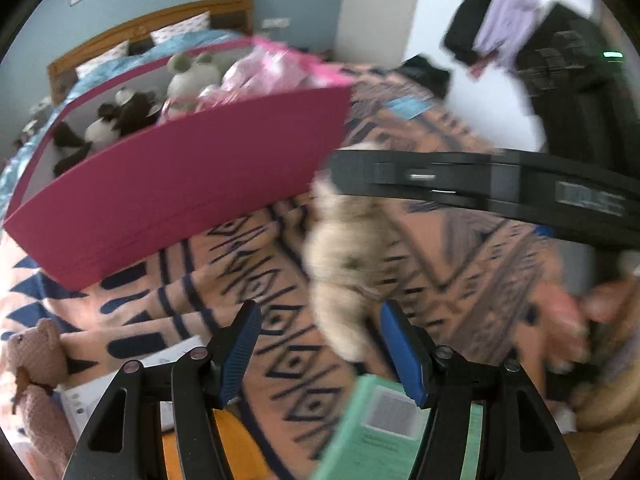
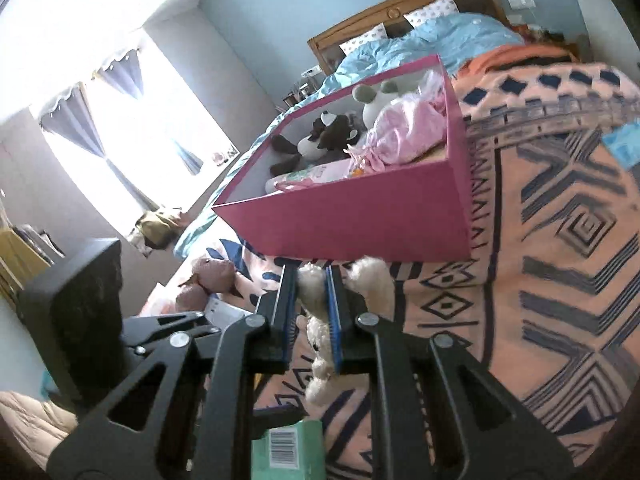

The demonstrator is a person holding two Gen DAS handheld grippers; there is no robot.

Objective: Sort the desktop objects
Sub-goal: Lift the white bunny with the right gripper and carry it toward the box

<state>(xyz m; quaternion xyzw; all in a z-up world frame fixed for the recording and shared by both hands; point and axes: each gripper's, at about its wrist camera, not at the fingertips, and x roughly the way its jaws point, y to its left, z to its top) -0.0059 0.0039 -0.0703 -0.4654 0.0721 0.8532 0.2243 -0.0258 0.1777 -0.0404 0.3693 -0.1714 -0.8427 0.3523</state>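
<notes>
— That pink box [image 2: 360,228] on the patterned blanket [image 2: 560,240] is the biggest thing here. What's in it?

— A dark brown and white plush [image 2: 320,140], a pale mouse-like toy with grey ears [image 2: 376,100], and crinkled pink wrapping [image 2: 404,132]. It sits on the bed, with a blue duvet [image 2: 440,36] behind it.

— And the fluffy cream toy [image 2: 320,344]?

— Shaggy, off-white, limp. The right gripper [image 2: 312,276] is clamped tight on it, blue pads squeezing its middle, just in front of the box's near wall and hanging above the blanket.

— The other tongs?

— The left gripper [image 1: 320,344] stands partly spread with nothing between its blue fingers [image 1: 240,352]. From its camera the cream toy is a blur under the black bar of the right tool.

— Any writing?

— A green carton [image 2: 288,452] lies below, with a barcode; the print is too blurred to read. A small pinkish-brown teddy [image 1: 36,364] lies off at the blanket's edge.
</notes>
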